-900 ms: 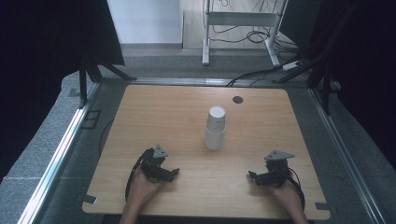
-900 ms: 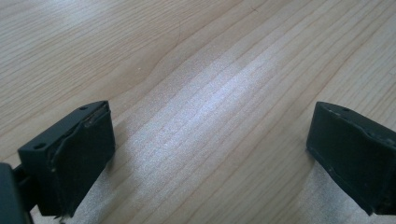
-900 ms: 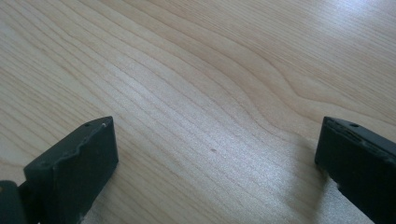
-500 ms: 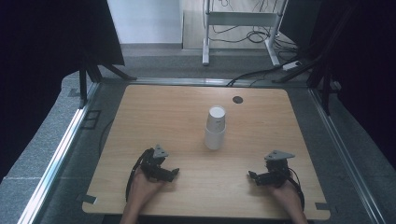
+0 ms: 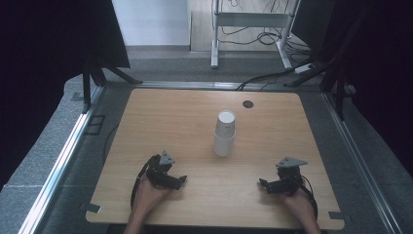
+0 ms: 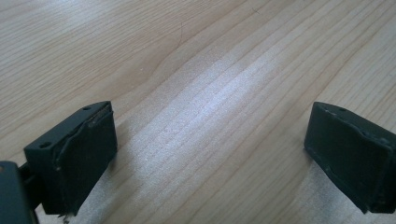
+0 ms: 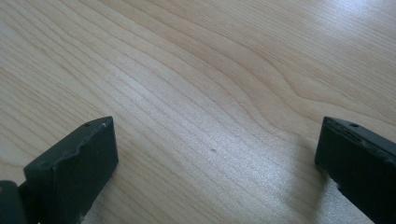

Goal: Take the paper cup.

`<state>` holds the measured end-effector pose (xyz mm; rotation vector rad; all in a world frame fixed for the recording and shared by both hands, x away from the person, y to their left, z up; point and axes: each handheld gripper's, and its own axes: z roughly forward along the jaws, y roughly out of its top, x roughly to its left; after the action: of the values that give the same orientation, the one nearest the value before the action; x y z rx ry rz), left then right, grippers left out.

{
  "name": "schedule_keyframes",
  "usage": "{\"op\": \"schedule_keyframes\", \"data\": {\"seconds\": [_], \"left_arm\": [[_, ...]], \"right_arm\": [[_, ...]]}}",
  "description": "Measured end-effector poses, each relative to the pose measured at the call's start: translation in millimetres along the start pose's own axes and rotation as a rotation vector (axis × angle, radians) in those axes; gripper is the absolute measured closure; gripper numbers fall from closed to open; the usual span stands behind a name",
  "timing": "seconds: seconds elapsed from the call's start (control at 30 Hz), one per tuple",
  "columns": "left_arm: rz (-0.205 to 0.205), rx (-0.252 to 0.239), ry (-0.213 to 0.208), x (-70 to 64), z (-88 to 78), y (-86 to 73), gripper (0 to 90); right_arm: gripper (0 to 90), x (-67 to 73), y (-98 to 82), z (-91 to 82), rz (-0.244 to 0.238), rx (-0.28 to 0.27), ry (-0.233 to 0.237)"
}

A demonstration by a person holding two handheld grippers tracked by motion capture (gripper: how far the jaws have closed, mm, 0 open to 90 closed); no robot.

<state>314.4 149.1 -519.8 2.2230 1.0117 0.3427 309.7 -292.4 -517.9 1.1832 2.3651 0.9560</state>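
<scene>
- Stack of white paper cups (image 5: 224,134) stands mouth-down at mid-table, a bit toward the far side, roughly centred left to right.
- Looks like two cups nested: the upper one's flat base faces up as a pale round disc, and a step shows partway down where the lower cup's wall starts.
- Plain white, no print I can make out from the high view. The stack leans slightly, top toward the far edge.
- Nothing touches it; bare wood all round.
- Left gripper (image 5: 181,180) rests low on the near left of the table (image 5: 160,117), held in the person's left hand (image 5: 148,197). Jaws point inward toward the table's middle.
- Left gripper view: both black jaws stand wide apart, only wood grain between them (image 6: 210,135). Released, holding nothing.
- Right gripper (image 5: 263,184) sits on the near right, in the right hand (image 5: 297,202), jaws also pointing inward.
- Right gripper view: jaws spread wide, bare wood between them (image 7: 215,140). Released, empty.
- Both grippers are well apart from the cups, which stand farther up the table, between the two and beyond them.
- Small dark round cable port (image 5: 248,104) sits near the table's far edge, behind the cups and to their right.
</scene>
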Motion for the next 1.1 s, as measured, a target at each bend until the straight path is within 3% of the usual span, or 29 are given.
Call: {"op": "schedule_keyframes", "data": {"seconds": [0.2,0.67,1.1], "left_arm": [[0.014,-0.027,-0.004,1.4,-6.7,5.2,2.2],[0.046,-0.104,-0.077,-2.0,-14.6,34.4,3.1],[0.106,-0.1,-0.096,-8.3,-2.0,62.2,3.1]], "right_arm": [[0.0,0.0,0.0,0.0,0.0,0.0,0.0],[0.0,0.0,0.0,0.0,-0.001,0.0,-0.001],[0.0,0.0,0.0,0.0,-0.001,0.0,0.0]]}}
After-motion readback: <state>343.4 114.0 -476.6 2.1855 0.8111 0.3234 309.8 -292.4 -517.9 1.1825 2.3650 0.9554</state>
